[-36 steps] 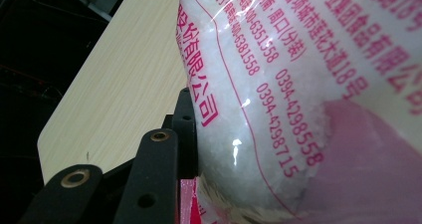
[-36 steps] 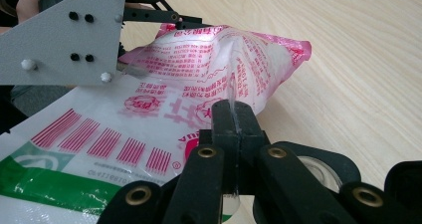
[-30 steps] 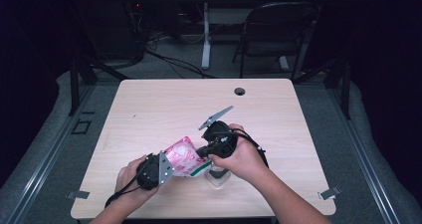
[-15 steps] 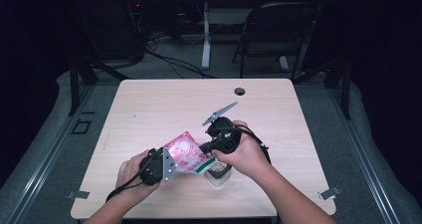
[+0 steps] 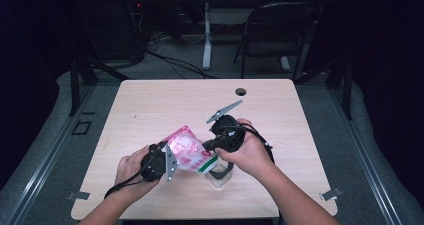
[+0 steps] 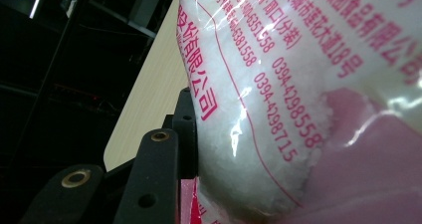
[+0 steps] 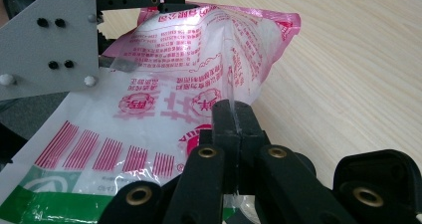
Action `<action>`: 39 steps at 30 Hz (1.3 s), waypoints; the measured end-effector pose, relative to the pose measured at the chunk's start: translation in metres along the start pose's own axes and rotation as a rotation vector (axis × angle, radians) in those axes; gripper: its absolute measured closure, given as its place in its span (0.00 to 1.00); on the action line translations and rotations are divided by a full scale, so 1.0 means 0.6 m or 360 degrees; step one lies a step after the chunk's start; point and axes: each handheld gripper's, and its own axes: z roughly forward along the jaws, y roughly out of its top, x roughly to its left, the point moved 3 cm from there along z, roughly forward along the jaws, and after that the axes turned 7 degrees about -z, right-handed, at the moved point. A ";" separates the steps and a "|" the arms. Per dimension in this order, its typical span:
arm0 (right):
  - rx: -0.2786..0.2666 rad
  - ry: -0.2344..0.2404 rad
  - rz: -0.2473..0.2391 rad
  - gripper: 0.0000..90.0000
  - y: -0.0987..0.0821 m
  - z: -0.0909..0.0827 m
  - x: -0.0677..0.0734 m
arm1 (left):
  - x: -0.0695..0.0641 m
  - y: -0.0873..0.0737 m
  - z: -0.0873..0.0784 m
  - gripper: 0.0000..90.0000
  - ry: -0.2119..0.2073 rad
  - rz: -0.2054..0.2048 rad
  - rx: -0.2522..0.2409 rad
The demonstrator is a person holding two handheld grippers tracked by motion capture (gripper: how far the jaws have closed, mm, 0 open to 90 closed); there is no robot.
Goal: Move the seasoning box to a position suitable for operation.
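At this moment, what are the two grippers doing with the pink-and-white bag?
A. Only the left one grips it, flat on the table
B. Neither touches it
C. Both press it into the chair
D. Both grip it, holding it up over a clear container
D: the left gripper clamps the bag at its full end, the right gripper pinches its film, and it hangs over the clear container.

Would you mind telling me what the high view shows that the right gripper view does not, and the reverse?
High view alone: both of the person's hands, the right hand around its gripper, the clear container under the bag, and the table's cable hole. Right gripper view alone: the right gripper with its fingers pinched shut on the bag's clear film, and the red printing up close. Shared: the pink-and-white bag of white granules, the left gripper's grey plate and the wooden table.
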 end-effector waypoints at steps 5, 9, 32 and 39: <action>-0.0004 -0.0007 0.0005 1.00 -0.001 0.000 -0.003 | 0.002 0.003 0.002 0.75 0.0026 0.0041 0.0008; 0.0003 -0.0012 0.0000 1.00 -0.003 0.001 -0.006 | 0.001 0.004 0.004 0.75 0.0048 0.0058 0.0004; 0.0004 -0.0042 0.0021 1.00 -0.017 0.007 -0.019 | -0.002 0.010 0.012 0.75 0.0124 0.0189 0.0025; 0.0000 -0.0052 0.0030 1.00 -0.020 0.006 -0.022 | -0.002 0.014 0.013 0.75 0.0151 0.0228 0.0032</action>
